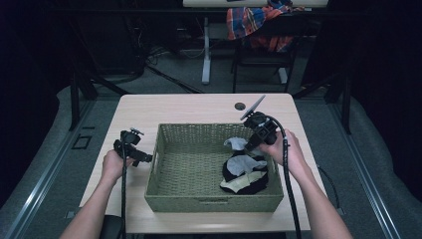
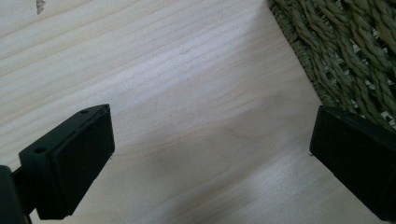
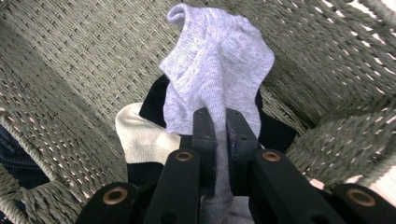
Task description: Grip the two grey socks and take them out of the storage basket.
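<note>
The step in hand was judged to be the lifting of one sock out of the woven basket, or its placing there; which of the two could not be told. A light grey sock was held by the right gripper, whose jaws were pressed together on a fold of the fabric, so that the rest of the sock stood up beyond the tips. Below and behind those tips lay a small heap of other socks: a cream sock just to the left of the jaws and a black sock under the grey one, all on the basket floor. In the high view the right gripper was seen over the basket's far right part, the heap just beneath it.

The left gripper was held idle over bare table, its jaws wide apart with nothing between them, the basket wall close by its right jaw.

The next move was judged to call for the clamped sock to be kept clear of the heap, so that no second sock would be dragged along.
</note>
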Tool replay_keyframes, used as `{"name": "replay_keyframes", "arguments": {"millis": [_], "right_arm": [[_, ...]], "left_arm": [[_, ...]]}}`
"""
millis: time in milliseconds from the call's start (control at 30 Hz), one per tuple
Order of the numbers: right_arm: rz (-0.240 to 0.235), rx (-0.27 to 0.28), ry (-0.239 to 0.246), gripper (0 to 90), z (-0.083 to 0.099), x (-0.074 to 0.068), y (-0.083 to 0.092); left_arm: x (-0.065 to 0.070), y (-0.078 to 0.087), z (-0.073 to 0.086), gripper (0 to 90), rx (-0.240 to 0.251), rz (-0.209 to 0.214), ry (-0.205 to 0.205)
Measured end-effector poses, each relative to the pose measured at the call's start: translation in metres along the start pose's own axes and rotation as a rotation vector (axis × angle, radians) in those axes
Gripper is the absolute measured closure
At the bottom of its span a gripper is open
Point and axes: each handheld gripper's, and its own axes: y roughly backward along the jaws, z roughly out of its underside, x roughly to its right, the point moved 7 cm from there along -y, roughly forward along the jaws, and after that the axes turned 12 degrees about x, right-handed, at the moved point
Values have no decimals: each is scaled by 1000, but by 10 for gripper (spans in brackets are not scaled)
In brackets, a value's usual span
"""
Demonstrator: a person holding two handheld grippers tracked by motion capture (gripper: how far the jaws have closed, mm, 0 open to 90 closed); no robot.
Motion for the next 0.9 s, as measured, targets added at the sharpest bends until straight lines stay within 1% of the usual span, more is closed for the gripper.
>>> {"name": "replay_keyframes", "arguments": {"millis": [33,67,200,367,400,467,500,567,667,700,833,867,900], "right_arm": [[0,-8,2,848,0,1,2],[0,19,-24,847,-1,0,2],[-1,12,-10,847,-2,4,8],[13,34,-13,848,-3,8,19],[16,38,-21,847,-4,7,20],[17,45,-15,847,-4,8,22],[20,46,-23,847,-4,9,25],[24,57,-21,848,-5,11,27],[32,55,-14,847,-4,14,30],[31,66,-28,847,-5,14,31],[45,74,-36,848,-3,19,38],[48,69,-30,848,-3,21,39],[48,79,-48,848,-3,20,40]], "left_arm": [[-1,1,0,0,1,0,-1],[-1,1,1,0,2,-2,4],[-2,2,2,0,1,-4,4],[-3,3,4,0,0,-7,8],[-4,3,4,0,2,-10,11],[-4,3,5,0,2,-13,13],[-5,4,5,0,2,-13,15],[-5,4,6,0,3,-12,17],[-5,5,6,0,0,-14,18],[-6,5,6,0,2,-15,18],[-6,6,8,0,0,-14,21],[-6,6,8,0,2,-14,21],[-6,6,8,0,0,-13,20]]}}
